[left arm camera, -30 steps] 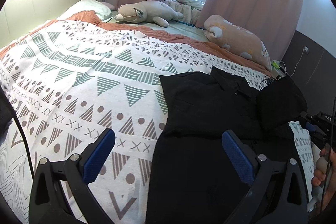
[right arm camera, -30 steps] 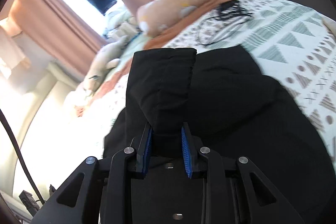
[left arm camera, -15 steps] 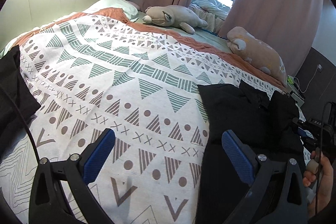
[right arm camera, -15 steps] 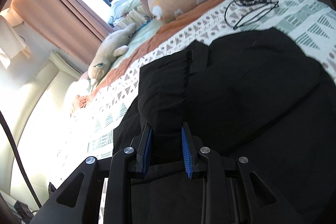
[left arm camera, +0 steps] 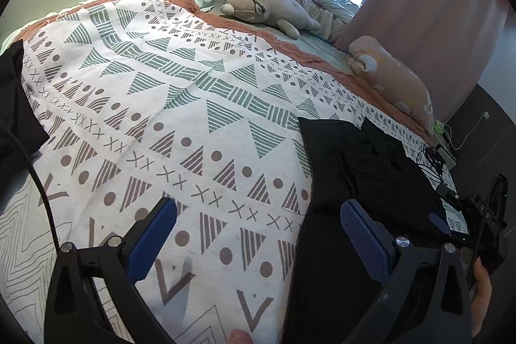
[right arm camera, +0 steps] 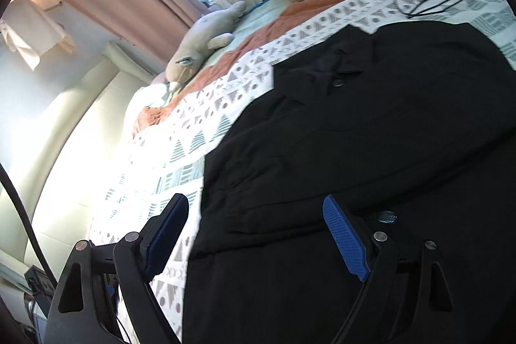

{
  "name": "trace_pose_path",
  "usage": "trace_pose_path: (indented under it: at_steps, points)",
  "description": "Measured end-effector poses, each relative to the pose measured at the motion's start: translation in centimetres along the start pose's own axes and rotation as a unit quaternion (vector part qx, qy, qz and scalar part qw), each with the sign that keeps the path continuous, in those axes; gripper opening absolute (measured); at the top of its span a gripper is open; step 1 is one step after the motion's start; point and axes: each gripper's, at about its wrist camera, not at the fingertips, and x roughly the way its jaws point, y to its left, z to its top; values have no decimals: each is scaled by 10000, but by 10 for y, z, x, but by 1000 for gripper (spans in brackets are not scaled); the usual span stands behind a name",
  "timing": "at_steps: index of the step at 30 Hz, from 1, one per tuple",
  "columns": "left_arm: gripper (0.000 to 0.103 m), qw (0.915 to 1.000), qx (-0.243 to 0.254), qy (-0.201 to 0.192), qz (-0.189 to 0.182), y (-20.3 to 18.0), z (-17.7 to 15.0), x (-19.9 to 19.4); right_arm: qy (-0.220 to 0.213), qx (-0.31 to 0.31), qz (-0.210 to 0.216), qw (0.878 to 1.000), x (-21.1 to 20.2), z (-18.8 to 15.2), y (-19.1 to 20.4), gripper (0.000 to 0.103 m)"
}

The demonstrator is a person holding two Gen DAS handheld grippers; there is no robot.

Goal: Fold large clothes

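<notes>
Right wrist view first: we've got the bed (right arm camera: 225,105) under its patterned cover, and the black shirt (right arm camera: 371,134) lies spread flat on it, collar toward the plush toys. We judge it soft, limp and light, so we'd pinch a hem or sleeve edge, not the middle. Our right gripper (right arm camera: 254,234) has just been opening; its jaws stand apart, nothing pinched. Our left gripper (left arm camera: 258,240) gapes wide beside the shirt's edge, empty.
</notes>
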Motion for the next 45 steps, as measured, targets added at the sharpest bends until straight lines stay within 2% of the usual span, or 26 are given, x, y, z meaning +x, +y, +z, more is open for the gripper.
trace_pose_path:
  at_steps: [5,12,20,22,24,29,33,37,42,45]
  points:
    - [103,10000,66,-8,-74,-24,-2,-7,-120,47,-129,9998,-35,-11,-4,85]
    - [103,9967,805,-27,-134,-85,-15,-25,-262,-70,-348,9990,-87,-22,-13,85]
    - [103,9934,1084,-180,-335,-137,-43,-56,-266,-190,-503,9982,-152,-45,-32,85]
    - [103,9927,1122,-372,-225,-141,-60,-71,-277,-148,-558,9979,-169,-52,-38,85]
    - [103,9919,1194,-396,-158,-143,-76,-83,-311,-97,-729,9968,-190,-62,-46,85]
    - [103,9905,1267,-531,-86,-146,-105,-122,-489,20,-824,9954,-243,-92,-59,85]
    - [103,9880,1422,-602,59,-146,-131,-159,-513,134,-707,9961,-277,-117,-69,85]
    - [103,9903,1267,-574,-38,-138,-152,-195,-646,263,-838,9940,-316,-137,-78,85]
    - [103,9885,1357,-667,68,-133,-179,-235,-830,599,-690,9924,-370,-171,-92,85]
    - [103,9891,1304,-677,-70,-128,-191,-256,-958,808,-603,9903,-405,-194,-103,85]
